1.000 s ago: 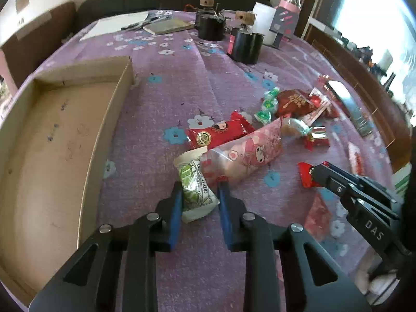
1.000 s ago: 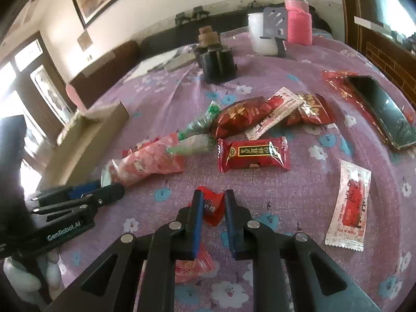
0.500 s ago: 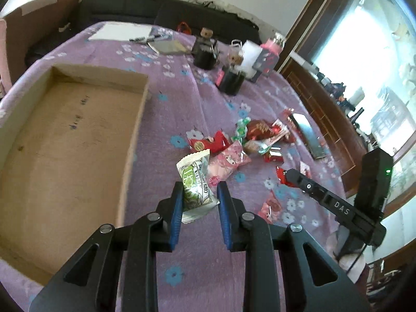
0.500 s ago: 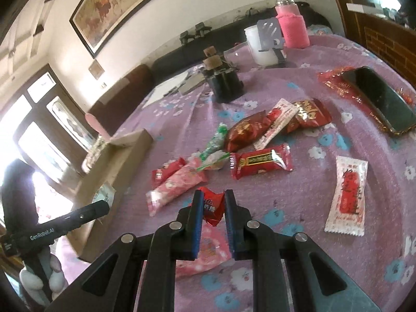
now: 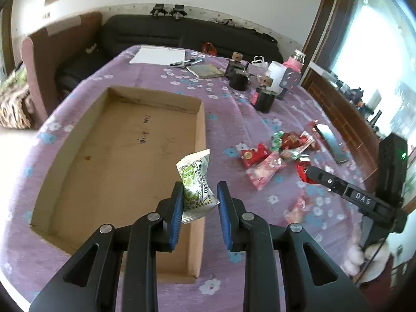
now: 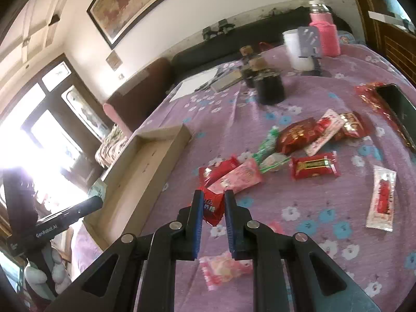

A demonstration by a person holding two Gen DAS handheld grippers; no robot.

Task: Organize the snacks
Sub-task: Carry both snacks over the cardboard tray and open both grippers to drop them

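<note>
My left gripper (image 5: pixel 199 191) is shut on a green and white snack packet (image 5: pixel 195 182) and holds it in the air over the right wall of the open cardboard box (image 5: pixel 201 140). My right gripper (image 6: pixel 212 202) is shut on a small red candy packet (image 6: pixel 212 206), lifted above the purple cloth. It also shows in the left wrist view (image 5: pixel 309 174) with the red candy (image 5: pixel 301 173). Several red and pink snacks (image 6: pixel 306 145) lie in a loose pile on the cloth. The box shows at the left of the right wrist view (image 6: pixel 156 161).
A white and red sachet (image 6: pixel 381 199) and a pink packet (image 6: pixel 225 269) lie near me. A phone (image 6: pixel 397 109) lies on a red wrapper at right. Black jars (image 5: pixel 264 98), a white cup (image 6: pixel 296 49), a pink bottle (image 6: pixel 325 36) and papers (image 5: pixel 158 55) stand at the table's far end.
Both grippers have risen from the table with their packets. The left one has carried the green packet leftwards to the box's right wall. The right one has lifted the red candy higher.
</note>
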